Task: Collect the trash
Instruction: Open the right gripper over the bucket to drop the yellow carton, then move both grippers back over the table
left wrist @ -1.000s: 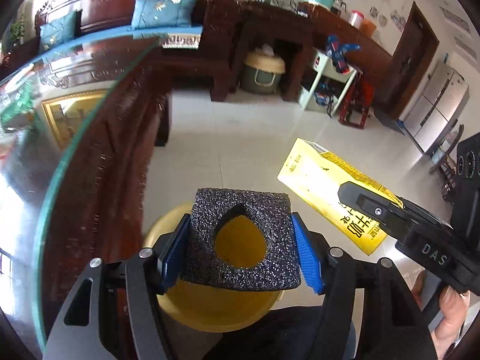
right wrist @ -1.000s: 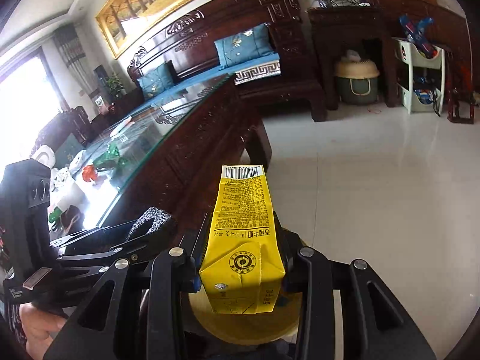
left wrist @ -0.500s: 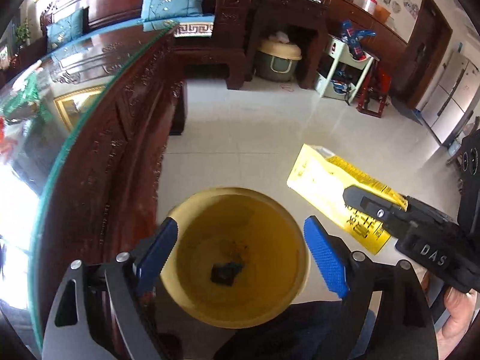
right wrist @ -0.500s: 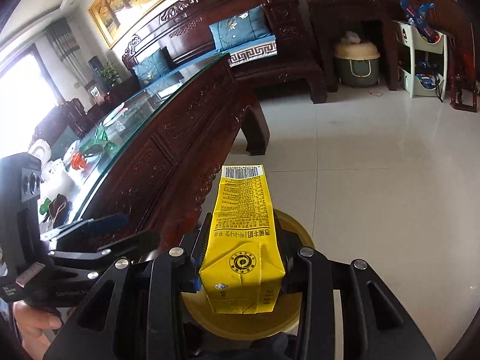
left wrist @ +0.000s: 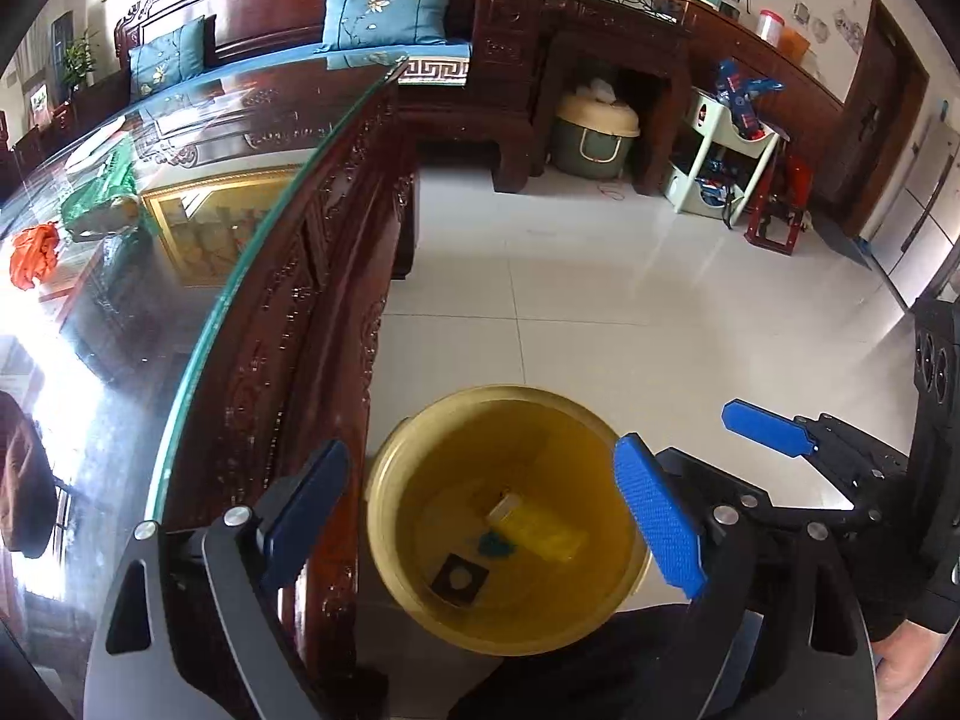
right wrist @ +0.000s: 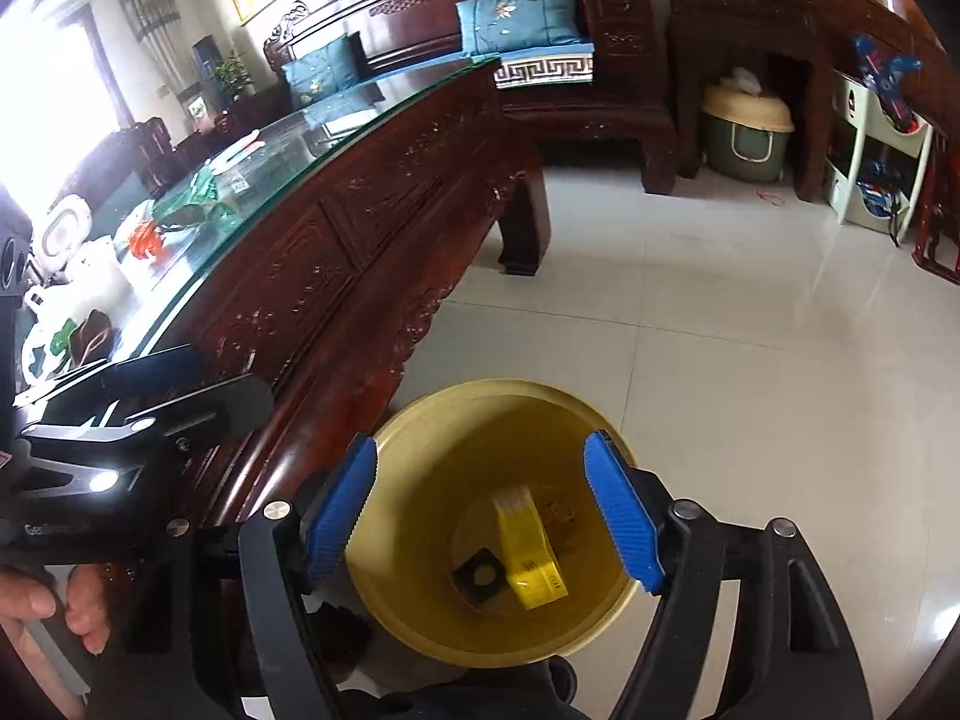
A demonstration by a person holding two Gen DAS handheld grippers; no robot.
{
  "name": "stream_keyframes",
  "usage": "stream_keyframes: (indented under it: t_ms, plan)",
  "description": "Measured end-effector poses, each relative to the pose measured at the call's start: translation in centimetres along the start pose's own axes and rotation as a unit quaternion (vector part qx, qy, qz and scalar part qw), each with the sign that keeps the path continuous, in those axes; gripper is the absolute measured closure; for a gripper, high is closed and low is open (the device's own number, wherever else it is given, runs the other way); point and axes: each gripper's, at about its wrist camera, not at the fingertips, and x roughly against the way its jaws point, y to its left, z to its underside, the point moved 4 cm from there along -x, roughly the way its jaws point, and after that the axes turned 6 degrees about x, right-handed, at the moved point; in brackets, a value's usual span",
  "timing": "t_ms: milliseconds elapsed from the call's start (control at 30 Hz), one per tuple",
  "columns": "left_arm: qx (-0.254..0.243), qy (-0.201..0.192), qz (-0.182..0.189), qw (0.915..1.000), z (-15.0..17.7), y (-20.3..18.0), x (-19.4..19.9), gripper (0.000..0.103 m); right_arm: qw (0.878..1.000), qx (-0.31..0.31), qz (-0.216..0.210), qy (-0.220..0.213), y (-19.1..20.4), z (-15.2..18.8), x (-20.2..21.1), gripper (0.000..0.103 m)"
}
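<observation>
Both pieces of trash have dropped since a second ago: the black foam block (left wrist: pixel 459 579) that sat in the left gripper (left wrist: pixel 480 531) and the yellow carton (right wrist: pixel 528 546) that the right gripper (right wrist: pixel 483 516) clamped now lie at the bottom of the yellow bin (right wrist: pixel 414 420). In the right wrist view the carton lies flat, its long axis running from the bin's middle toward the near wall, the pale end farther away. Just beside it, toward the dark wooden surface (right wrist: pixel 336 264), lies the foam block, its round hole facing up. A small blue-green scrap (left wrist: pixel 497 545) lies between them. Left jaws stand wide and are opening further; right jaws are opening too, nothing between either pair. Both hover over the bin, which stands on the tiled floor (left wrist: pixel 600 288) against the surface's carved side.
</observation>
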Motion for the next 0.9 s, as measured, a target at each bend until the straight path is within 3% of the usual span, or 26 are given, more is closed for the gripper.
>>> stream_keyframes:
  t_ms: [567,733,900]
  plan:
    - [0.015,-0.053,0.009,0.9984,-0.4,3.3,6.7,0.013,0.998,0.034,0.043,-0.022,3.1,-1.2,2.7,0.033]
    - [0.019,-0.093,-0.019,0.9953,0.5,6.3,10.9,0.006,0.994,0.065,0.053,-0.065,6.6,-2.2,4.4,0.017]
    - [0.039,-0.137,-0.056,0.9882,1.8,11.2,15.9,0.004,0.989,0.092,0.030,-0.113,11.4,-3.4,6.1,0.011]
